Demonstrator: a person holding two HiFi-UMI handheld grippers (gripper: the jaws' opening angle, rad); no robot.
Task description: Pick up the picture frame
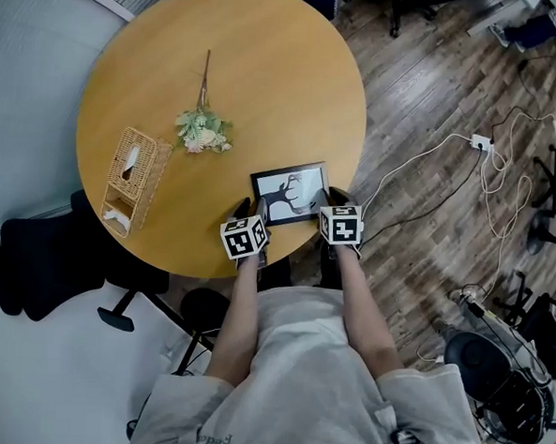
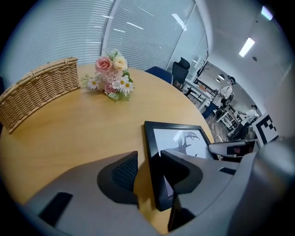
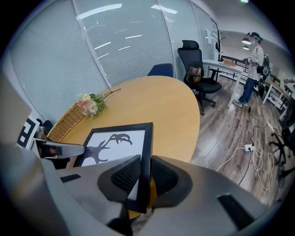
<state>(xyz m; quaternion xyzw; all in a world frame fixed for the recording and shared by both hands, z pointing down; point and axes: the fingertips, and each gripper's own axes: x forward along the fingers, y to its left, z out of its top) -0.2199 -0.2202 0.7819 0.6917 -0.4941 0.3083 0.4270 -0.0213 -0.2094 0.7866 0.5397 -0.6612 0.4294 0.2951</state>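
Note:
A black picture frame (image 1: 289, 191) with a dark antler print lies flat near the round wooden table's (image 1: 269, 66) front edge. My left gripper (image 1: 255, 210) is at its left edge. In the left gripper view the frame's (image 2: 177, 138) left border runs between the jaws of that gripper (image 2: 148, 168), with a gap beside the left pad (image 2: 123, 171), so it is open. My right gripper (image 1: 334, 199) is at the frame's right edge. In the right gripper view both pads of this gripper (image 3: 144, 173) press on the frame's (image 3: 115, 143) right border.
A small bouquet (image 1: 204, 132) and a wicker basket (image 1: 133, 177) lie on the table's left half. A black office chair (image 1: 32, 258) stands at the table's left. White cables (image 1: 488, 173) trail over the wooden floor at right. A person (image 3: 252, 50) stands far off.

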